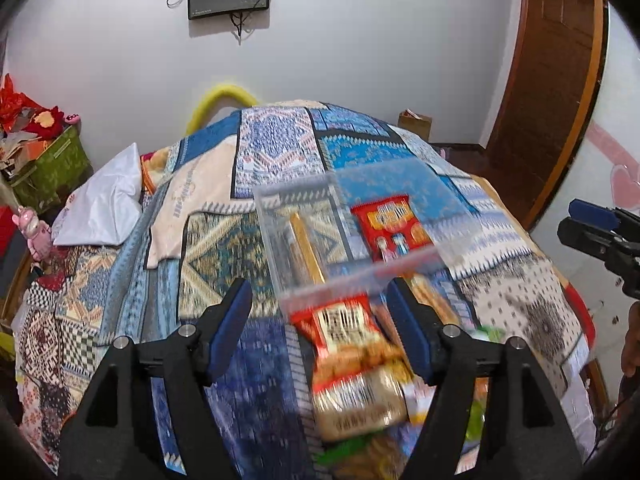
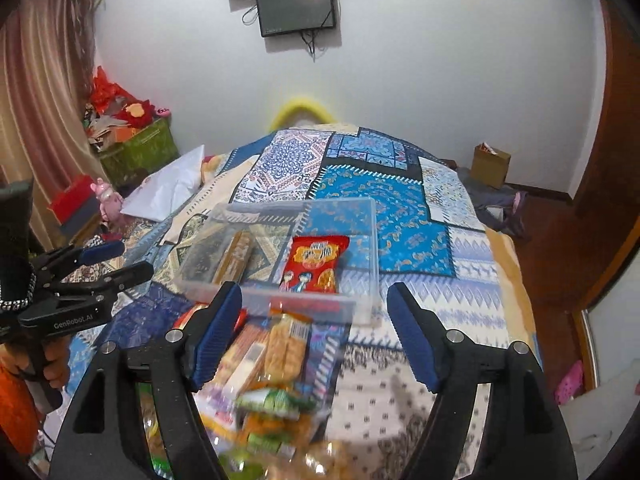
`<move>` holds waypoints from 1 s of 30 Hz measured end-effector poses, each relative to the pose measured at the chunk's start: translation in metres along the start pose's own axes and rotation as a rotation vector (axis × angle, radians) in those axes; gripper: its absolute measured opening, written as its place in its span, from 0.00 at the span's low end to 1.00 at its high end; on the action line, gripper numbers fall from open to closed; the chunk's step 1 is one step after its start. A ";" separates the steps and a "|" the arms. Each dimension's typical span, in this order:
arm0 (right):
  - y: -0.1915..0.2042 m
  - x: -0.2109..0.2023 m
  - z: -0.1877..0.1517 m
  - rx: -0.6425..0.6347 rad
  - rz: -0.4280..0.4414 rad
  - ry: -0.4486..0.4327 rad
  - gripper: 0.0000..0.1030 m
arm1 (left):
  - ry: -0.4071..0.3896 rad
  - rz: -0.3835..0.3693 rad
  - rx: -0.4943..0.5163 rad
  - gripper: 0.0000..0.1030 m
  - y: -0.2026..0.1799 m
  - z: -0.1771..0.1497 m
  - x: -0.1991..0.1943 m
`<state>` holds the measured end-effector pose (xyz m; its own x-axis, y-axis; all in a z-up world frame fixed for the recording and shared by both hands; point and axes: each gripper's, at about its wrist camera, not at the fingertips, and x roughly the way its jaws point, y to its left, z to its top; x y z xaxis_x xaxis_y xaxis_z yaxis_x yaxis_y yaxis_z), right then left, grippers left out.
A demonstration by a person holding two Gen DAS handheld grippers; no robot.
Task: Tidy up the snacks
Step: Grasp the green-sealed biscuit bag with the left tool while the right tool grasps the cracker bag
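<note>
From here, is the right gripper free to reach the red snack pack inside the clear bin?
Probably yes. The right gripper is open, the clear bin has no lid, and the red snack pack lies uncovered just ahead.

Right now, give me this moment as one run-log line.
left tongs: open, empty | right tongs: open, empty | clear bin: holds red packet, gold stick pack | loose snack pile: outside bin

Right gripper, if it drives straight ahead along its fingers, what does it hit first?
Probably the loose snack packets heaped on the bedspread between the open fingers of the right gripper. Just past them is the near wall of the clear plastic container. Depth is hard to judge through the fisheye.
</note>
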<state>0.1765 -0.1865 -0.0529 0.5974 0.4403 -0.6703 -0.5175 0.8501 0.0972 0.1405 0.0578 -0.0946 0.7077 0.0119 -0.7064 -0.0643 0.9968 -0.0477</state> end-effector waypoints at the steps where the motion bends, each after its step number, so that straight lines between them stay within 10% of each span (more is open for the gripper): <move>1: 0.002 -0.005 -0.007 0.001 -0.003 0.000 0.71 | 0.004 -0.001 0.000 0.68 -0.001 -0.007 -0.003; 30: 0.004 0.032 -0.142 0.045 -0.045 0.265 0.74 | 0.274 -0.039 0.004 0.72 -0.032 -0.131 0.023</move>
<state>0.1067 -0.2095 -0.1785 0.4349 0.3153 -0.8435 -0.4628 0.8818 0.0910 0.0668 0.0159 -0.2018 0.4927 -0.0478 -0.8689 -0.0378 0.9964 -0.0762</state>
